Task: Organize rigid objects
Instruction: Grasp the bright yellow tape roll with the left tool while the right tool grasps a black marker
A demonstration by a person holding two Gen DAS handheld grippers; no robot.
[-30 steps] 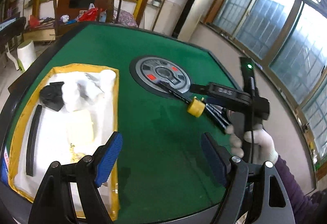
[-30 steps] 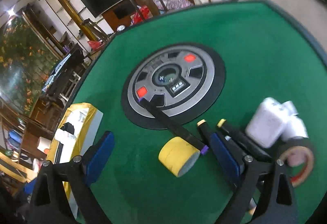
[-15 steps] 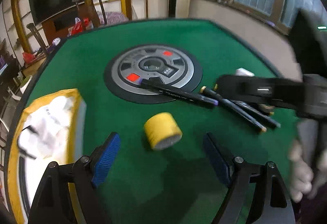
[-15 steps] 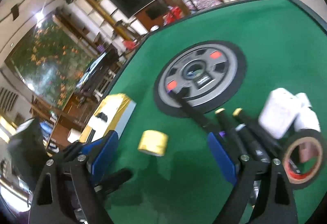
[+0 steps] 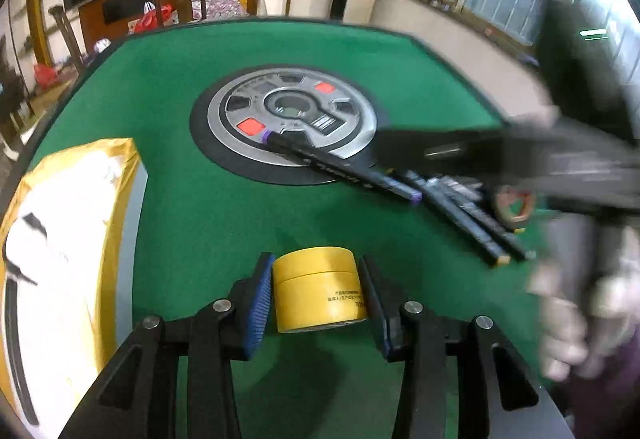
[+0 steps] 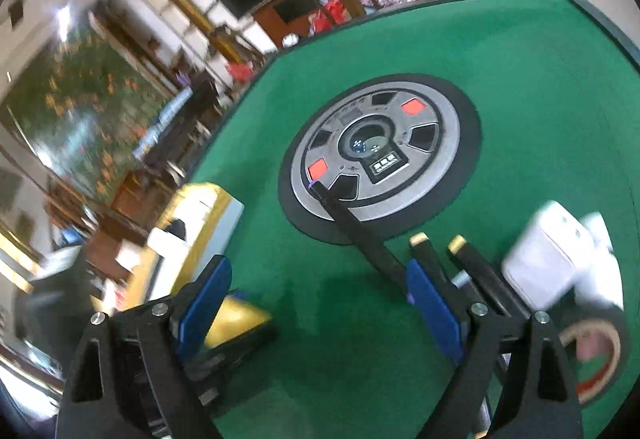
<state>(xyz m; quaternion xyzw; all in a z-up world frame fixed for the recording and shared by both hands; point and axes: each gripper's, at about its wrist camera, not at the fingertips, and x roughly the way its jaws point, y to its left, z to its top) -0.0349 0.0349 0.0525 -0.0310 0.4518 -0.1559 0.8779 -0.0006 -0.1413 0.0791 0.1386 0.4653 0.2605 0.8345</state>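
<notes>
Currently the yellow tape roll (image 5: 318, 289) stands on end on the green table (image 5: 192, 207) at 6 o'clock in the left wrist view, between the left gripper (image 5: 316, 293) pads — jaws closing, blue pads just at its sides; firm contact cannot be told. Markers (image 5: 460, 211) lie at 3 o'clock, yellow-rimmed tray (image 5: 120, 175) at 9 o'clock. Right gripper (image 6: 320, 303) stands wide, empty. Judgement: keep the pads square across the roll's middle, squeeze evenly — lift only once seated, else it tips.
</notes>
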